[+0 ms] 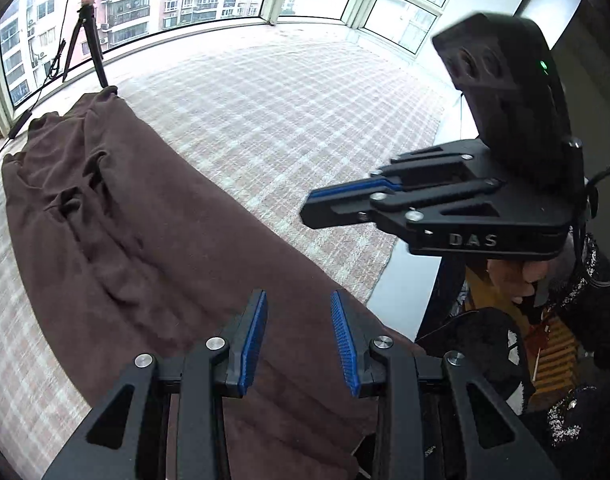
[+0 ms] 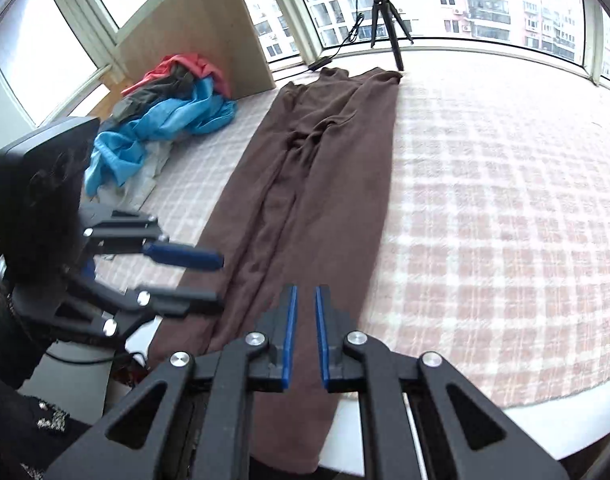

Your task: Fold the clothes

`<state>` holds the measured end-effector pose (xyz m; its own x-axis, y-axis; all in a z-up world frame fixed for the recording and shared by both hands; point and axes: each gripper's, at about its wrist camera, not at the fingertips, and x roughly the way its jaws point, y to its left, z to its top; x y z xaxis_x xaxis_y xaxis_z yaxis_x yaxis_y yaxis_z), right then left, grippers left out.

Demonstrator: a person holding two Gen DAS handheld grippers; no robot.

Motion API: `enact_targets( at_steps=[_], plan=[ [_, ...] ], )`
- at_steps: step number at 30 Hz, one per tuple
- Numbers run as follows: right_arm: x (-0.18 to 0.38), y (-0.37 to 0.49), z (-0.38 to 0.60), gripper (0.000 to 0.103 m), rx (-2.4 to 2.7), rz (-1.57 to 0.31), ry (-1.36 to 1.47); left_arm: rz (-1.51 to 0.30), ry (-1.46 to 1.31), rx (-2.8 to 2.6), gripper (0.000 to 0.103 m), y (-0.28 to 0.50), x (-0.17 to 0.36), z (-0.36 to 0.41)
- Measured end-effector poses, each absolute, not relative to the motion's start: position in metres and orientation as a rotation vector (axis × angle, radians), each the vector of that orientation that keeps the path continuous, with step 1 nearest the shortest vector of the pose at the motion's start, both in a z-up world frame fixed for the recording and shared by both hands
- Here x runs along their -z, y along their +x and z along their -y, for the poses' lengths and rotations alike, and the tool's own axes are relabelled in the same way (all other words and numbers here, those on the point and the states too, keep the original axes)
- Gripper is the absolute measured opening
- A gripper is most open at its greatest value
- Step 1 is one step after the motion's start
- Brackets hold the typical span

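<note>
The right gripper (image 2: 303,334) is held nearly closed and empty; the left gripper (image 1: 299,346) is parted, gripping nothing. Beneath and ahead of both, a long brown folded garment (image 2: 325,168) is spread on a plaid-covered table (image 2: 485,220).

Only thing I can read is "DAS", raised letters on my right gripper (image 1: 345,204) body's near edge.

bright daylight via windows (image 2: 485,4) | blown-out glare | fisheye edge warp | slight motion blur
</note>
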<state>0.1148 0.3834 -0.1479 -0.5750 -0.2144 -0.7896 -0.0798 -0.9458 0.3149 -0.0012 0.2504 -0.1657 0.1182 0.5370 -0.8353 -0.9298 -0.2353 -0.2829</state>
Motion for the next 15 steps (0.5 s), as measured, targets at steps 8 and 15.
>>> enact_targets(
  at_steps=[8,15],
  plan=[
    [0.218,0.021,-0.389,0.008,2.599,0.446,1.527,-0.584,-1.232,-1.414,0.031,-0.005,0.222,-0.264],
    [0.211,0.068,-0.379,0.008,2.616,0.315,1.535,-0.517,-1.225,-1.433,0.031,0.003,0.200,-0.226]
  ],
)
